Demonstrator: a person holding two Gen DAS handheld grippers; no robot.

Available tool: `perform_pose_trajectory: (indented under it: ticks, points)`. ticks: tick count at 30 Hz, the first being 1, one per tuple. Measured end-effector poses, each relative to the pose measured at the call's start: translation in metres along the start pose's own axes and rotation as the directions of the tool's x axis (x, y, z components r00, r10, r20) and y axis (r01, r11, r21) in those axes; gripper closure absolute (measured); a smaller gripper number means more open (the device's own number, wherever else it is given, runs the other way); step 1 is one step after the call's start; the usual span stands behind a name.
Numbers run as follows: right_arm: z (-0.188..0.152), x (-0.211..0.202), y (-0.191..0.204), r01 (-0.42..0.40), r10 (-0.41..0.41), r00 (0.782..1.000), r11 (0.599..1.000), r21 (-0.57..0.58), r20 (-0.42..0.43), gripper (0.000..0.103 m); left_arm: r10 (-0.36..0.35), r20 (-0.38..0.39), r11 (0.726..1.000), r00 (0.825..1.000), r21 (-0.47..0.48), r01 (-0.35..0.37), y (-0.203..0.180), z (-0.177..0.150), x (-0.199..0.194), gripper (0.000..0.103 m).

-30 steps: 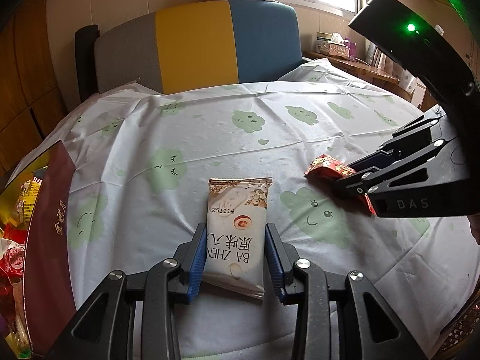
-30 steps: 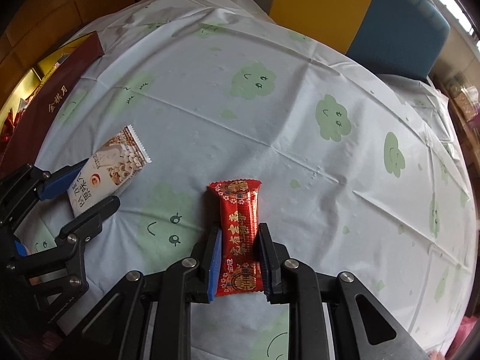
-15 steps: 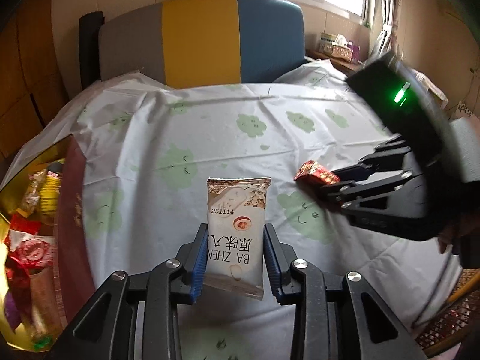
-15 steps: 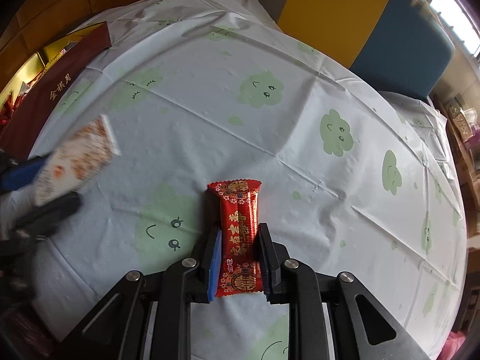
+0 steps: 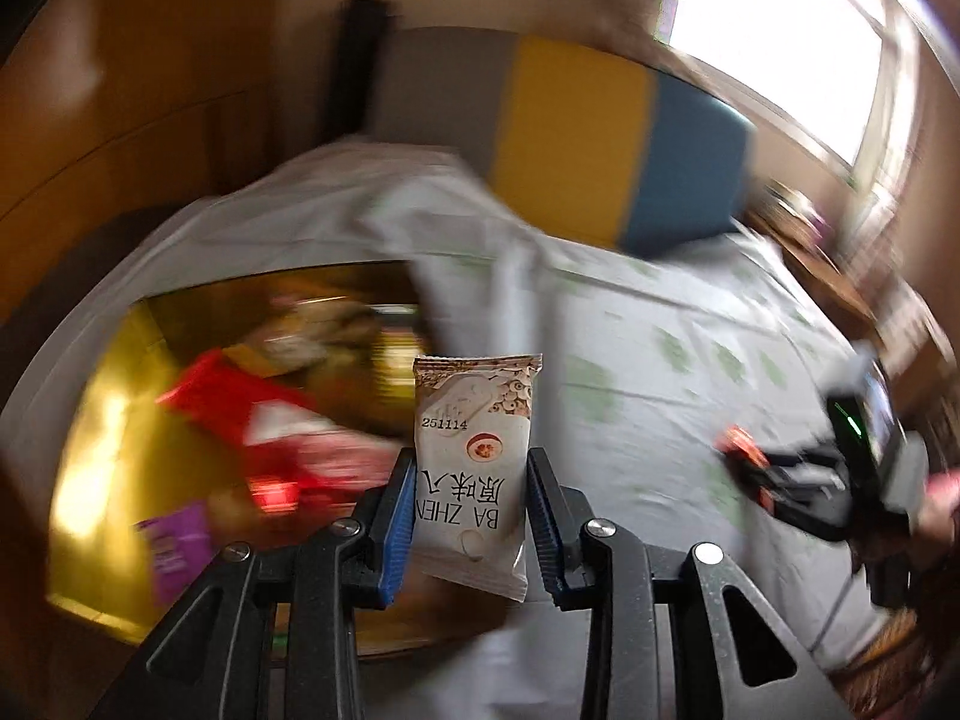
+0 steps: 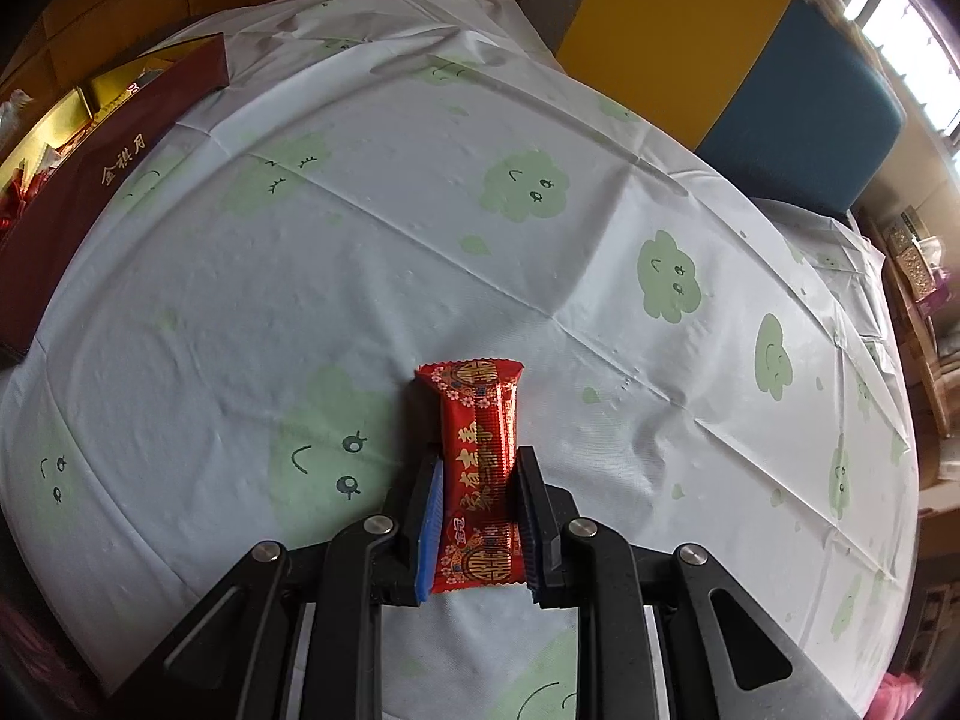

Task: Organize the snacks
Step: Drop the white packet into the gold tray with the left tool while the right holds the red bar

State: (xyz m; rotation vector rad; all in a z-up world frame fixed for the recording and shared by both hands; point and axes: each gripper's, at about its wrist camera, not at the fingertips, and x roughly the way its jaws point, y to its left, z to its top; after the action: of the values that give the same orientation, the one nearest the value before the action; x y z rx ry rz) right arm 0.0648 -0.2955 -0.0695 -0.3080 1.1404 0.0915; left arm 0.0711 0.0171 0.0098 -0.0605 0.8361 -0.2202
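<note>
Over gold box (image 5: pixel 102 480), left claw (image 5: pixel 471 516) grips white packet (image 5: pixel 474 456).

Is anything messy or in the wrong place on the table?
Nothing looks spilled or broken. The white snack packet sits straight in the left gripper, and the red candy packet sits straight in the right gripper. The gold box holds a jumbled pile of snacks, though that view is blurry.

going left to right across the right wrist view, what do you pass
gold snack box → its maroon lid → red snack packet in the right gripper → yellow and blue headboard
</note>
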Motion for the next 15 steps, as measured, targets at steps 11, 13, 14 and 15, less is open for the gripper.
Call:
perform_pose_trajectory:
  ticks: [11,13,14,15]
  points:
    - [0.001,0.000,0.001,0.014,-0.014,1.000,1.000,-0.007,0.001,0.081,0.040,-0.111,0.916,0.993,-0.393,-0.081,0.128,0.004,0.022,0.068]
    - [0.001,-0.001,0.002,0.016,-0.016,1.000,1.000,-0.006,0.001,0.081,0.038,-0.118,0.909,0.992,-0.409,-0.083,0.132,0.005,0.031,0.068]
    - [0.001,-0.001,0.002,0.017,-0.017,1.000,1.000,-0.006,0.001,0.081,0.041,-0.121,0.905,0.992,-0.415,-0.088,0.134,0.007,0.036,0.068]
    - [0.001,-0.001,0.002,0.017,-0.017,1.000,1.000,-0.005,0.001,0.081,0.042,-0.126,0.904,0.991,-0.418,-0.092,0.137,0.008,0.041,0.067]
